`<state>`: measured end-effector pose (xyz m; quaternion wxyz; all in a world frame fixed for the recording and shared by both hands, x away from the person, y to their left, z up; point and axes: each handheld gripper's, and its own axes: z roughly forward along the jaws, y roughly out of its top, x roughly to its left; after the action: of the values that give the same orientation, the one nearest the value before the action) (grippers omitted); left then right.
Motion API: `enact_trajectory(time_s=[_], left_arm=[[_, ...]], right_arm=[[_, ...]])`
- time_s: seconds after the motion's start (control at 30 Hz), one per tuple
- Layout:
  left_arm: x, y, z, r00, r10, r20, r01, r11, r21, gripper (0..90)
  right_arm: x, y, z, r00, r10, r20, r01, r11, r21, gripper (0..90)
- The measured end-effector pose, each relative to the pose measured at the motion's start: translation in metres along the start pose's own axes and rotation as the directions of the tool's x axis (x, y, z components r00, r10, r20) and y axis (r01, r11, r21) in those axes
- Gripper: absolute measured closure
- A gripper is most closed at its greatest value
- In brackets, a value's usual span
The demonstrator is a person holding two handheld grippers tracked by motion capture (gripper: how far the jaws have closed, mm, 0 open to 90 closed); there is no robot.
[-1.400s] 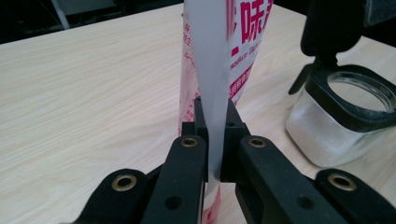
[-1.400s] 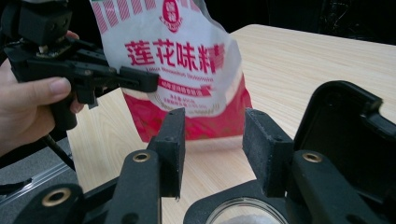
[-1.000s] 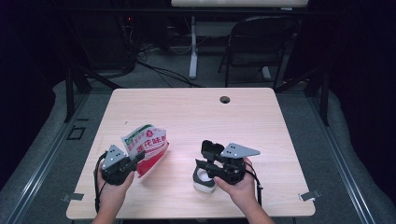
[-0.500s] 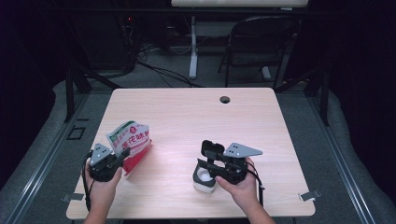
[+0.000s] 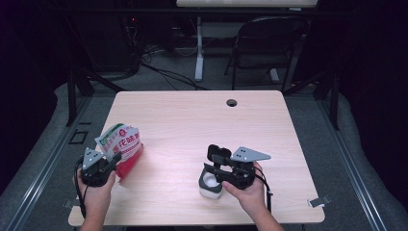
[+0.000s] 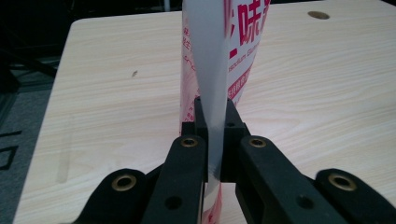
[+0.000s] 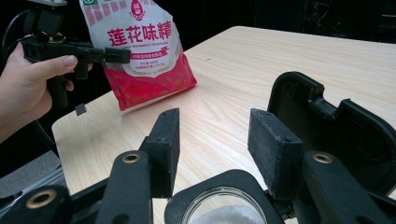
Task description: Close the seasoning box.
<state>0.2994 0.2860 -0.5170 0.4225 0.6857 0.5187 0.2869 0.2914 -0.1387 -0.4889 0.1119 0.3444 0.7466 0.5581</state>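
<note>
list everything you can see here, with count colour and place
seasoning bag: 1, red, white and green, upright at table's left edge, pinched by left hand-held gripper
jar: 1, black, open, white powder inside, near front edge under right hand-held gripper
table: 1, light wood, centre
cable hole: 1, dark, table's far side
folding chair: 1, black, behind table
left hand-held gripper: 1, black, shut on bag
right hand-held gripper: 1, black, open over jar

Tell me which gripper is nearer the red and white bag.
Left. The left gripper is clamped on the red and white bag at its edge; the right gripper hangs open over a black container, well apart.
</note>
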Motion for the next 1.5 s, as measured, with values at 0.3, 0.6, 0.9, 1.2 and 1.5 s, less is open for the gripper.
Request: enact_trajectory(time_s=[0.3, 0.6, 0.9, 1.2, 1.5], left_arm=[[-0.004, -0.002, 0.003, 0.9970, 0.055, -0.054, -0.054, 0.9982, 0.028, 90.0], [-0.004, 0.001, 0.000, 0.9997, 0.018, -0.018, -0.018, 0.9998, -0.003, 76.4], [-0.010, 0.008, 0.000, 0.9985, 0.003, 0.055, -0.001, 0.9997, -0.023, 49.1], [-0.030, 0.016, 0.001, 0.9907, 0.031, 0.133, -0.026, 0.9989, -0.038, 39.0], [-0.047, 0.017, 0.004, 0.9830, 0.048, 0.177, -0.041, 0.9984, -0.039, 37.2]], right_arm=[[0.000, -0.001, 0.001, 1.0000, 0.003, -0.003, -0.003, 1.000, 0.002, 53.9], [0.000, -0.001, 0.001, 1.0000, 0.006, -0.003, -0.006, 1.000, -0.002, 53.9], [0.000, -0.001, 0.001, 1.0000, 0.004, -0.002, -0.004, 1.000, 0.001, 53.8], [0.000, -0.001, 0.001, 0.9999, 0.003, 0.011, -0.003, 1.000, -0.003, 52.1], [0.000, 0.001, -0.001, 0.9998, -0.004, 0.020, 0.004, 1.000, 0.001, 51.1]])
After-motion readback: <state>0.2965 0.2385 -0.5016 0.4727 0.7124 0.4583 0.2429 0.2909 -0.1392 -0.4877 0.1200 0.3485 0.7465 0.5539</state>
